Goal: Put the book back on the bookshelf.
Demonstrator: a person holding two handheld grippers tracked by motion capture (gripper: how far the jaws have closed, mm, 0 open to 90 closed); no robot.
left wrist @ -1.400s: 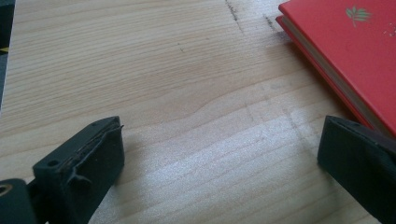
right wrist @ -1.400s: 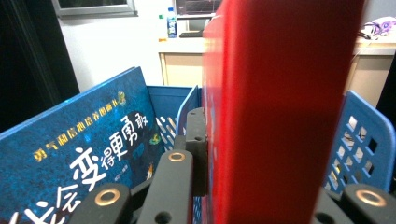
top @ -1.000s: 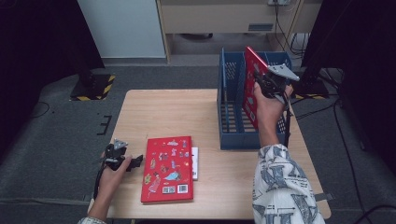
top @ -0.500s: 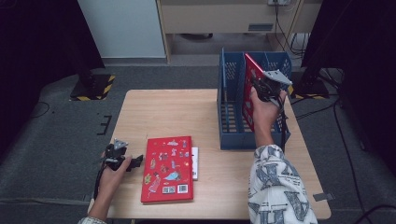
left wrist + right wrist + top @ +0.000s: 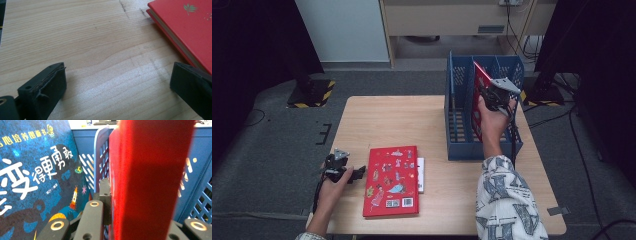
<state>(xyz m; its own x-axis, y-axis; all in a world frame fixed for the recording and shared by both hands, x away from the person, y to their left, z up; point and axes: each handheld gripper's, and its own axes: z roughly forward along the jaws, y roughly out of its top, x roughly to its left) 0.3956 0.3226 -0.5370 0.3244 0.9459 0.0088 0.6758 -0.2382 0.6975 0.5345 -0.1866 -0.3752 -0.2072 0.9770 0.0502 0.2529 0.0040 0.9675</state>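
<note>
A red book (image 5: 478, 92) stands upright in the middle slot of the blue file rack (image 5: 462, 146), and my right gripper (image 5: 491, 98) is shut on its top edge. In the right gripper view the red book (image 5: 150, 170) fills the space between the jaws of the right gripper (image 5: 142, 217), with a dark blue picture book (image 5: 32, 170) in the slot beside it. A second red book (image 5: 393, 180) lies flat near the table's front. My left gripper (image 5: 356, 172) rests open just left of it; the left gripper (image 5: 117, 82) has bare wood between its jaws, beside the red book (image 5: 185, 27).
A thin white book (image 5: 421, 175) sticks out from under the flat red book's right side. The wooden table (image 5: 402, 120) has free room between the rack and the flat book. Dark floor and cables surround the table.
My right hand has lowered the red book further down into the rack. The left gripper and the flat red book have not moved.
</note>
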